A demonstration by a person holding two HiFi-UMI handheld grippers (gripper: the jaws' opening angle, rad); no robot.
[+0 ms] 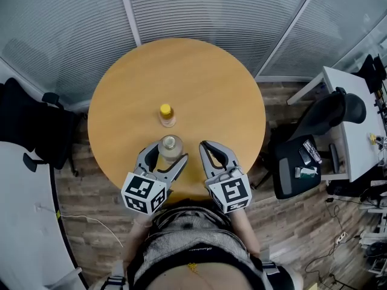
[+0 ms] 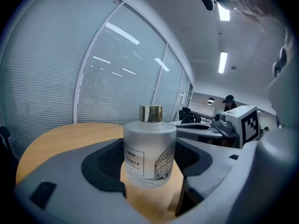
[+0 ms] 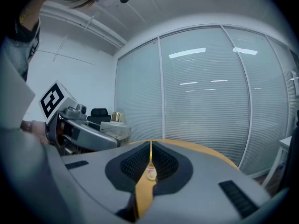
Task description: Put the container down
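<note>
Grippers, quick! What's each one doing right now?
Left gripper: closed on the bottle.
Right gripper: closed, empty.

Round wooden counter (image 1: pixel 181 71), centre of room. Glass partition walls with closed slatted blinds (image 1: pixel 60 29), far side, white frames between panes. Wood-plank floor (image 1: pixel 302 222), with a thin cable (image 1: pixel 91 222) trailing near left. Black office chair (image 1: pixel 302 156), right. White desk (image 1: pixel 351 132), far right, cluttered. Black chair (image 1: pixel 30 132), left. Ceiling strip lights (image 2: pixel 223 62), lit.
</note>
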